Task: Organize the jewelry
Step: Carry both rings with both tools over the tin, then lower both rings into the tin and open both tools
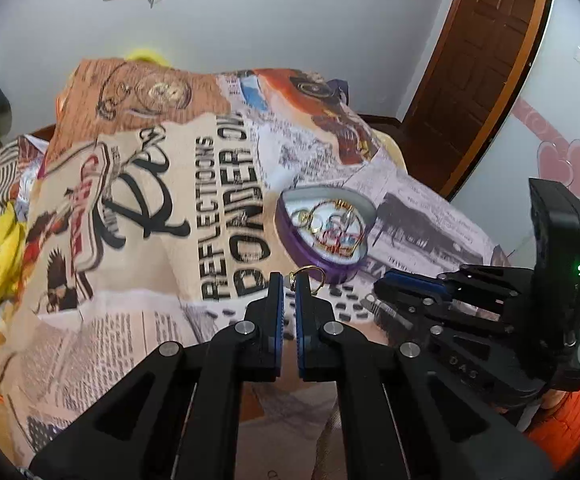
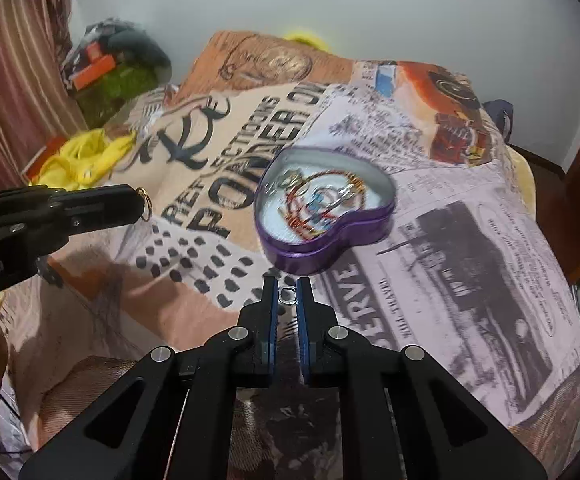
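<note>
Pinching a gold ring between its narrowed fingertips, your left gripper hovers just short of the purple heart-shaped tin, which sits open on the printed cloth covering the surface below; whether that is a desk or a bed you cannot tell. Your right gripper is clenched on a small silver ring, held at its tips just in front of the tin's near wall, seen in the right wrist view with the tin close ahead. Several rings and a beaded, multicoloured chain already lie inside the tin on its pale lining. From the right wrist view, the left gripper shows at the left edge, its gold ring sticking out past the fingertips, well apart from the tin
</note>
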